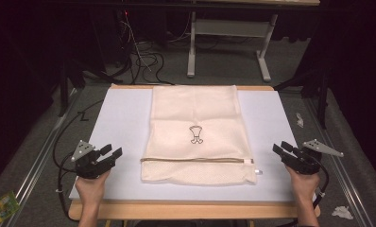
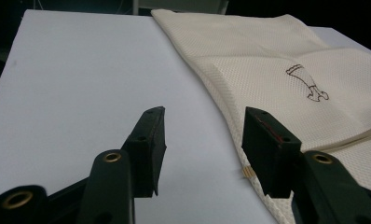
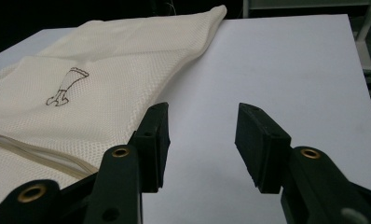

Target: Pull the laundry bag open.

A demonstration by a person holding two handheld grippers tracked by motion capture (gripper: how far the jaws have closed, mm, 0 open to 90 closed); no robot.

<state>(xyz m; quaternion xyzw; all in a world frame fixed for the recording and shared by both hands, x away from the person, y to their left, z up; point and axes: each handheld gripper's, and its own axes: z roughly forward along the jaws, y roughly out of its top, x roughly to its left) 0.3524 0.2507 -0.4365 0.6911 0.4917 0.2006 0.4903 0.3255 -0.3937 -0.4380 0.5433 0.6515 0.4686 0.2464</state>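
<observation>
Two wide-open grippers, left gripper (image 1: 111, 154) and right gripper (image 1: 280, 148), flanking flat zipped mesh bag (image 1: 195, 132).

- The left tool (image 1: 111, 153) sat at the near left of the counter (image 1: 124, 118), its jaws pointing to the right and slightly away from the person.
- Its jaws stood well apart with nothing clamped between them, as the left gripper view (image 2: 202, 140) confirmed.
- The left hand (image 1: 90, 185) gripped that tool from below, the forearm coming in from the near edge.
- The right tool (image 1: 283, 147) sat at the near right, its jaws pointing to the left and slightly away.
- Its jaws were likewise spread wide and empty in the right gripper view (image 3: 201, 137).
- The right hand (image 1: 303, 182) held it from below, forearm rising from the near edge.
</observation>
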